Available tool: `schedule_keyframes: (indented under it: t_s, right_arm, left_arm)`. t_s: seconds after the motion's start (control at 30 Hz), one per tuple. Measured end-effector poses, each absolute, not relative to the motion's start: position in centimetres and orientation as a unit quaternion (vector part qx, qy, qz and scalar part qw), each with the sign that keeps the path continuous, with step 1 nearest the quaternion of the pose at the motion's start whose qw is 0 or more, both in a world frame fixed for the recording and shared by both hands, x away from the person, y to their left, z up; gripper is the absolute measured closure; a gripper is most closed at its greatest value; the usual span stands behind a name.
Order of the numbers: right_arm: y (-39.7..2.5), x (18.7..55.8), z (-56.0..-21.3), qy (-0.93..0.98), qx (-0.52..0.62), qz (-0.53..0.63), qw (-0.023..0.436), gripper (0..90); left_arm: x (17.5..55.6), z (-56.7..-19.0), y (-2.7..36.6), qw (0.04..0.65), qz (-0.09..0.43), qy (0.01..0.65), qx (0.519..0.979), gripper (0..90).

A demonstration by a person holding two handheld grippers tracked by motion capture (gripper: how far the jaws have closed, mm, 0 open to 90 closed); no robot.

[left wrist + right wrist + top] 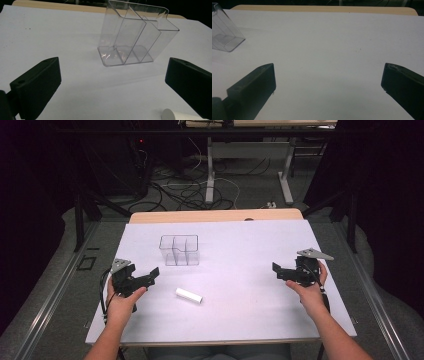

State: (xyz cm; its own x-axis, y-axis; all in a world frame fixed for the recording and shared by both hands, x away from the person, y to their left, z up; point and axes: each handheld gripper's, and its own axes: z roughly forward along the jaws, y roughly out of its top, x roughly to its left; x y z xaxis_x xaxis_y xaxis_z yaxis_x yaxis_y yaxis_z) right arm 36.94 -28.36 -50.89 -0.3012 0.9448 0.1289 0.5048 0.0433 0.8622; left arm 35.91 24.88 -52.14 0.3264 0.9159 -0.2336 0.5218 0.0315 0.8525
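Nearest the person's edge of the desk (240, 320), a hand comes in on each side holding a gripper, both parked low over the white top. The left gripper (145, 279) sits at the near left with its fingers (37, 85) spread wide and nothing between them, aimed in toward the middle. Just right of it and a touch nearer lies the white roll (189, 295), a short cylinder flat on its side, angled a bit, not touching the gripper; in the left gripper view one round end pokes in at the bottom right, next to the right-hand finger. Over on the near right, well apart from the roll, the right gripper (282, 271) also has its fingers (254, 87) spread and gripping nothing, with bare desk between them in its own view. Farther back, left of centre, stands the clear organizer (179, 250), a see-through plastic bin split by dividers into a few compartments, upright and with nothing in it as far as I can see. Behind the desk's far wooden edge there's dark floor with a tangle of cables (185, 190) and some white table legs (210, 170).
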Motion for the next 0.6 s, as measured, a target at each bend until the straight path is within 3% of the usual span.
schedule_keyframes:
  t_s: [0.6]
  right_arm:
    - [-28.0,37.1,-51.6,0.679,0.540,0.428,0.253,0.0]
  left_arm:
    - [36.9,-50.9,25.0,0.479,0.221,0.544,0.653,8.4]
